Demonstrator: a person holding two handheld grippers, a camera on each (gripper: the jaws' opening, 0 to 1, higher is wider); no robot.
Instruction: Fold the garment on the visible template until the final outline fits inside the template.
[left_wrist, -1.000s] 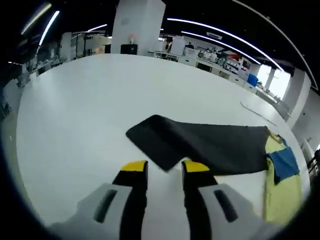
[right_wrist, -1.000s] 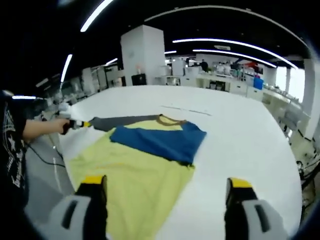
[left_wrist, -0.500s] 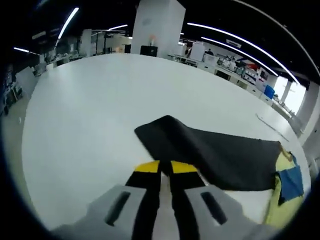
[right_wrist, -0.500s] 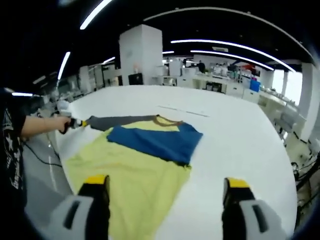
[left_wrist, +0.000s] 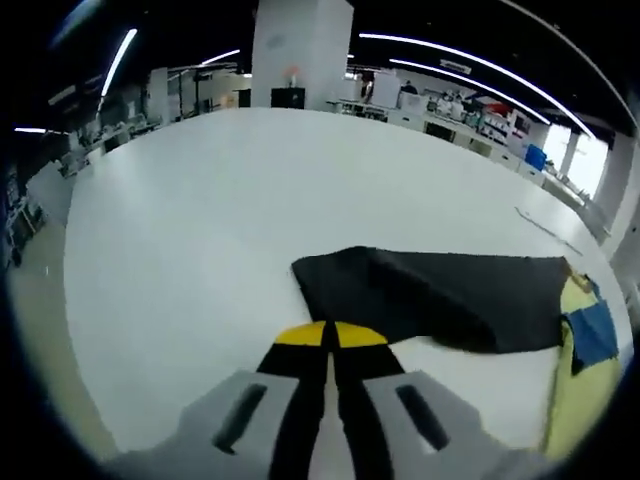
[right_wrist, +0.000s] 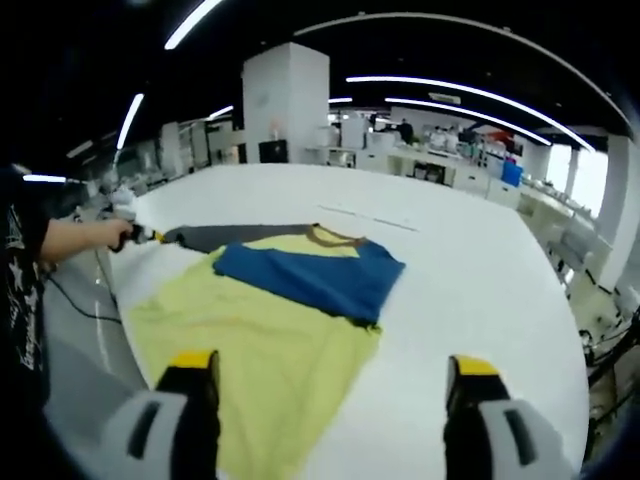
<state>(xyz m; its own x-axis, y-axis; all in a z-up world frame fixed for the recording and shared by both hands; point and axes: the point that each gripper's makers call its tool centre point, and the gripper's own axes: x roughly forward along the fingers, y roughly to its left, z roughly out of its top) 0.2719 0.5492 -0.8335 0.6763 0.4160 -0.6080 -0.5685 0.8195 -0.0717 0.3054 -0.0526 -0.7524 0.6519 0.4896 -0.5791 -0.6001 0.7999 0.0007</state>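
Garment (right_wrist: 265, 330) flat on the white table (right_wrist: 470, 260), one piece: yellow body, blue sleeve (right_wrist: 310, 278) folded across the chest, dark grey sleeve (left_wrist: 440, 295) stretched out sideways. Long axis in right gripper view runs from the hem near the camera up to the brown collar (right_wrist: 330, 236), pointing away from the right gripper (right_wrist: 330, 372). Grey sleeve lies across that axis, reaching toward the person's side of the table.

Left gripper (left_wrist: 329, 338): yellow-tipped jaws pressed together, no gap. In left gripper view the grey sleeve sits just beyond the tips; cannot tell whether any cloth is pinched. In right gripper view the same gripper (right_wrist: 145, 237) shows far left in the person's hand (right_wrist: 118, 236), its tip at the sleeve's end.

Right gripper: jaws spread wide, nothing between them, above the table at the hem end. Left jaw over the yellow body, right jaw over bare table.

Count: one garment, two grippers. A thin line (right_wrist: 370, 217) on the table beyond the collar; cannot tell what it is.
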